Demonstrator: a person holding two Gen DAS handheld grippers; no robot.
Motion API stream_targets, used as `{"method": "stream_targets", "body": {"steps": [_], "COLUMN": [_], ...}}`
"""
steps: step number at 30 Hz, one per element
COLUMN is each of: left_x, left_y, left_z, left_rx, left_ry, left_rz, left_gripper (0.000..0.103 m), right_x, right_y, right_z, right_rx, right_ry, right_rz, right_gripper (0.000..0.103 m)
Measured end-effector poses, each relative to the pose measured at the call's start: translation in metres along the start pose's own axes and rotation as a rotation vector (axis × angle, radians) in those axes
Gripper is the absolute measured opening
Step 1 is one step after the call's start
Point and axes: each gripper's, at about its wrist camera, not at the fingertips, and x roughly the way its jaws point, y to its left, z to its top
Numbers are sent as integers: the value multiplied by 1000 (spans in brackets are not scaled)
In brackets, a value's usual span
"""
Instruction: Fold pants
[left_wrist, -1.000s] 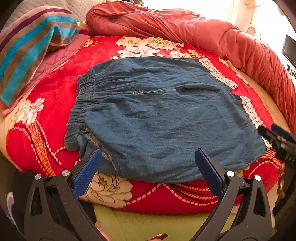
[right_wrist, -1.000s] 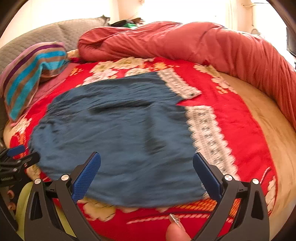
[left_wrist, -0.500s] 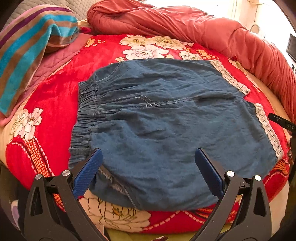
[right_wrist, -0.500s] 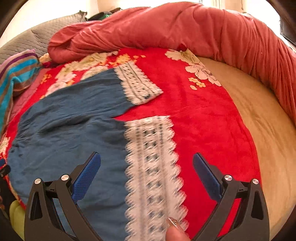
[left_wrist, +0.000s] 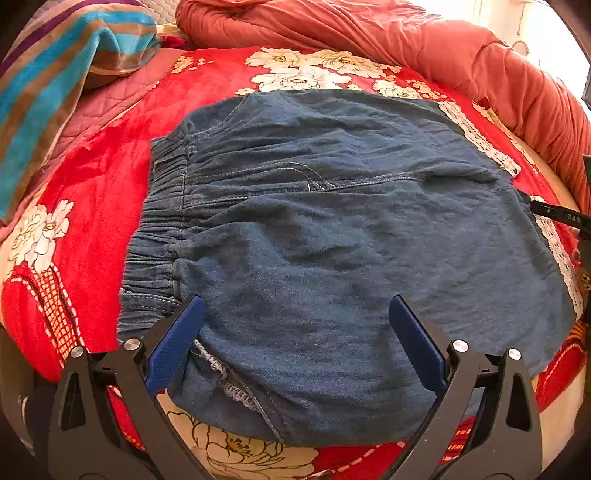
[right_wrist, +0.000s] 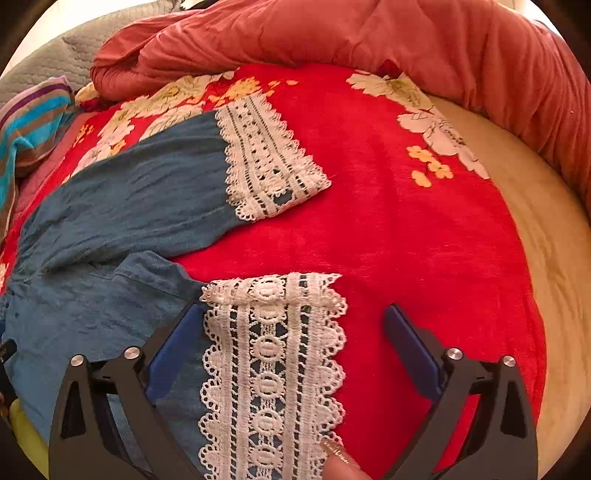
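The blue denim pants with white lace cuffs (left_wrist: 332, 240) lie flat on the red floral blanket (right_wrist: 406, 229) of the bed — soft, light, limp cloth, best gripped at a cuff or waistband edge. The right gripper (right_wrist: 295, 350) straddles the near lace cuff (right_wrist: 273, 354), jaws closing but not yet pressing; the left gripper (left_wrist: 295, 343) hangs wide open over the seat, holding nothing.

The red blanket (right_wrist: 424, 240) right of the pants (left_wrist: 332, 240) lies bare and flat, giving open passage there and in the strip between the two lace hems (right_wrist: 273, 354). Beyond the pants a rolled quilt (right_wrist: 332, 33) walls the far side; a striped towel (left_wrist: 55, 66) heaps up at their far left.
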Motion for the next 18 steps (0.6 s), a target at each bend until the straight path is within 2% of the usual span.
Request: {"method": "stream_targets", "body": {"steps": [1, 2, 4, 7, 9, 11, 16, 17, 18], "left_x": [0, 1, 1, 1, 0, 1, 1, 1, 1], "left_y": [1, 1, 1, 2, 2, 2, 2, 2, 2], "left_z": [0, 0, -1, -1, -1, -1, -2, -2, -2], "left_rx": [-2, -4, -7, -11, -16, -16, -16, -14, -15], "left_ry": [0, 0, 1, 1, 0, 1, 2, 3, 2], "left_rz": [-1, -2, -3, -4, -5, -5, -4, -4, -4], "left_gripper": [94, 94, 94, 94, 94, 94, 94, 94, 94], "right_x": [-1, -2, -4, -10, -14, -14, -4, -4, -4], "right_y": [0, 0, 0, -2, -5, -13, -8, -8, -7], "right_z": [0, 0, 0, 1, 2, 1, -1, -1, -1], "right_rx": [-2, 1, 3, 6, -1, 13, -25, -31, -39], "right_ry": [-2, -4, -8, -20, -33, -37, -21, -21, -23], "right_rz": [24, 44, 86, 117, 52, 51, -17, -35, -58], "right_gripper": [74, 70, 43, 22, 20, 20, 20, 21, 27]}}
